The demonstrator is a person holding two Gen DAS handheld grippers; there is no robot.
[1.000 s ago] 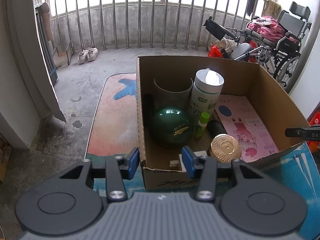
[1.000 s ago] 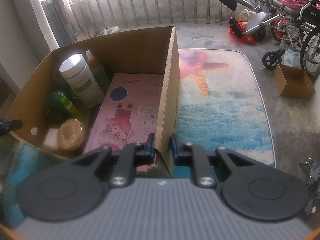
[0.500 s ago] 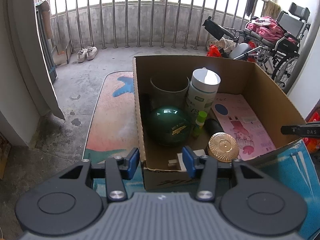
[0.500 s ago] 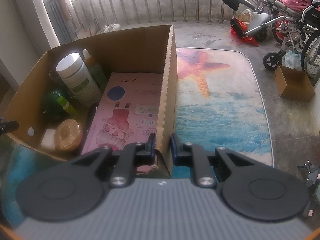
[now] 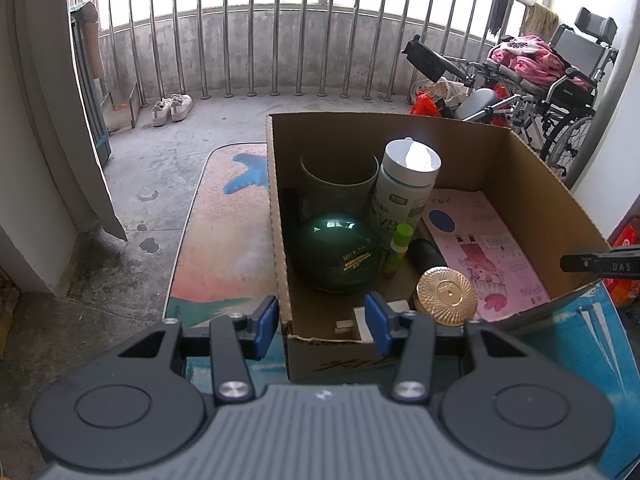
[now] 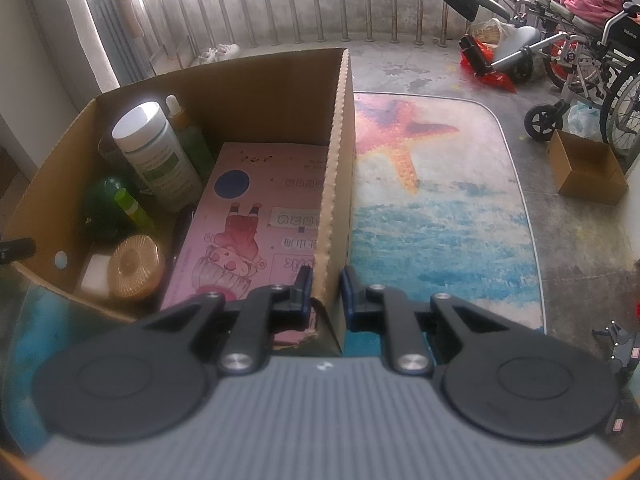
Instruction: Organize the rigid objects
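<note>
An open cardboard box (image 5: pixel 520 184) stands on a starfish mat (image 6: pixel 432 184). It holds a dark green ball (image 5: pixel 336 252), a grey cup (image 5: pixel 338 192), a white jar (image 5: pixel 404 188), a small green bottle (image 5: pixel 398 248), a gold lid (image 5: pixel 447 295) and a flat pink book (image 5: pixel 488 256). My left gripper (image 5: pixel 322 326) straddles the box's front left corner. Its blue pads stand well apart and I see no squeeze. My right gripper (image 6: pixel 326 292) is shut on the near end of the box's right wall (image 6: pixel 338 184), one pad on each side.
A metal railing (image 5: pixel 280 40) closes the balcony at the back. A wheelchair (image 6: pixel 580 40) with pink cloth stands at the right, with a small empty cardboard box (image 6: pixel 586 166) in front of it. White shoes (image 5: pixel 172 106) lie at the far left. A curtain (image 5: pixel 52 120) hangs on the left.
Both grippers keep their places on the box. Only the left wrist view has shifted very slightly.
</note>
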